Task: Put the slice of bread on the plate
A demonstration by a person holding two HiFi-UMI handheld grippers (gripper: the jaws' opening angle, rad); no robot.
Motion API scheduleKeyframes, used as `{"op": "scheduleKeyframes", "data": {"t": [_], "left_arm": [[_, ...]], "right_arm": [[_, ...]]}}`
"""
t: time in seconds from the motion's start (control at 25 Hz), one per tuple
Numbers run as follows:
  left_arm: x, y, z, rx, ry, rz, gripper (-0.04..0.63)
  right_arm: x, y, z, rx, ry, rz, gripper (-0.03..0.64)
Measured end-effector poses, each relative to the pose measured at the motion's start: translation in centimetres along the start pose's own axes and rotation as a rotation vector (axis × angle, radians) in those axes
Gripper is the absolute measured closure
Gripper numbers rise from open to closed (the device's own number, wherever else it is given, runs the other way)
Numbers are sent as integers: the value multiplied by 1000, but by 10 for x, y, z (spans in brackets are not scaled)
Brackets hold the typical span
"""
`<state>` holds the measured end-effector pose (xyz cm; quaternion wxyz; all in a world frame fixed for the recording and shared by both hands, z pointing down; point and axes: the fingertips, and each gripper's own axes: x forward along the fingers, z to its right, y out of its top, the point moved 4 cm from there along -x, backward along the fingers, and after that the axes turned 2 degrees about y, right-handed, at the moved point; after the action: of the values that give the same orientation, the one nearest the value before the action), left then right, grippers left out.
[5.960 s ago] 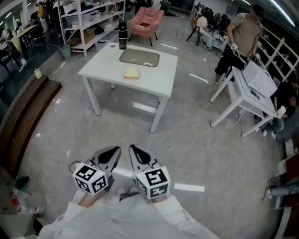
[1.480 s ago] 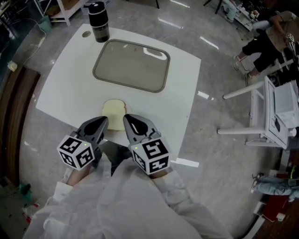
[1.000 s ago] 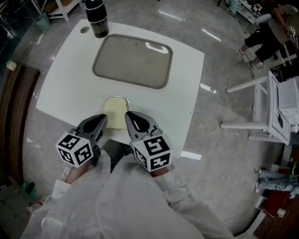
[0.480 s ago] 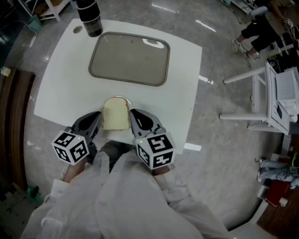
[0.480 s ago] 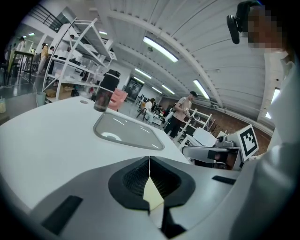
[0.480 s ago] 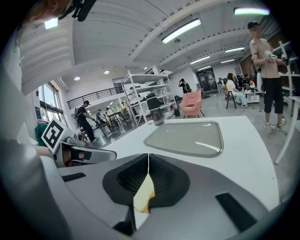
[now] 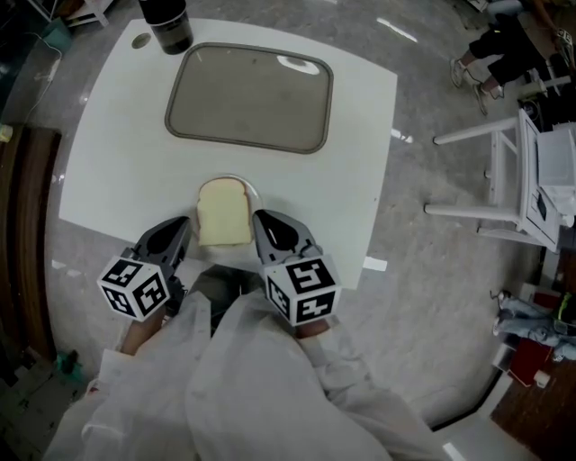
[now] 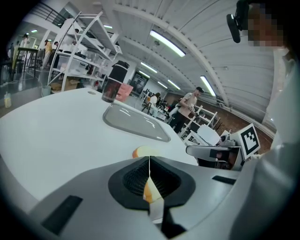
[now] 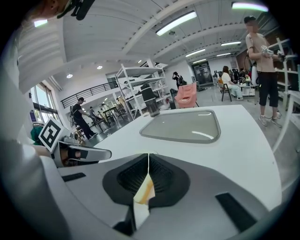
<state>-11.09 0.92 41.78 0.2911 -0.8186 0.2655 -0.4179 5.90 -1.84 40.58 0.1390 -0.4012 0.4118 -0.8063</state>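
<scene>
A pale slice of bread (image 7: pixel 223 212) lies near the front edge of the white table (image 7: pixel 108 153); a thin round rim shows at its far side. My left gripper (image 7: pixel 183 227) is just left of the bread and my right gripper (image 7: pixel 262 221) just right of it, so they flank its near half. Both are shut with nothing held. In the left gripper view the bread (image 8: pixel 140 151) peeks over the closed left gripper (image 8: pixel 149 161). The right gripper (image 9: pixel 148 159) shows its jaws meeting in a line.
A grey rectangular tray (image 7: pixel 247 85) lies empty in the middle of the table, with a black bottle (image 7: pixel 165 22) at its far left corner. White tables and a person (image 7: pixel 504 45) stand to the right, across the grey floor.
The view has closed in on the table from across the room. The grippers have come forward over the front edge to either side of the bread, staying shut.
</scene>
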Motion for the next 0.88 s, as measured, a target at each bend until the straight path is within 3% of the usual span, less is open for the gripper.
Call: {"op": "scheduleKeyframes", "data": {"t": [0.88], "left_arm": [[9, -33, -28, 2, 92, -118, 581]], "right_arm": [[15, -48, 22, 98, -55, -123, 598]]}}
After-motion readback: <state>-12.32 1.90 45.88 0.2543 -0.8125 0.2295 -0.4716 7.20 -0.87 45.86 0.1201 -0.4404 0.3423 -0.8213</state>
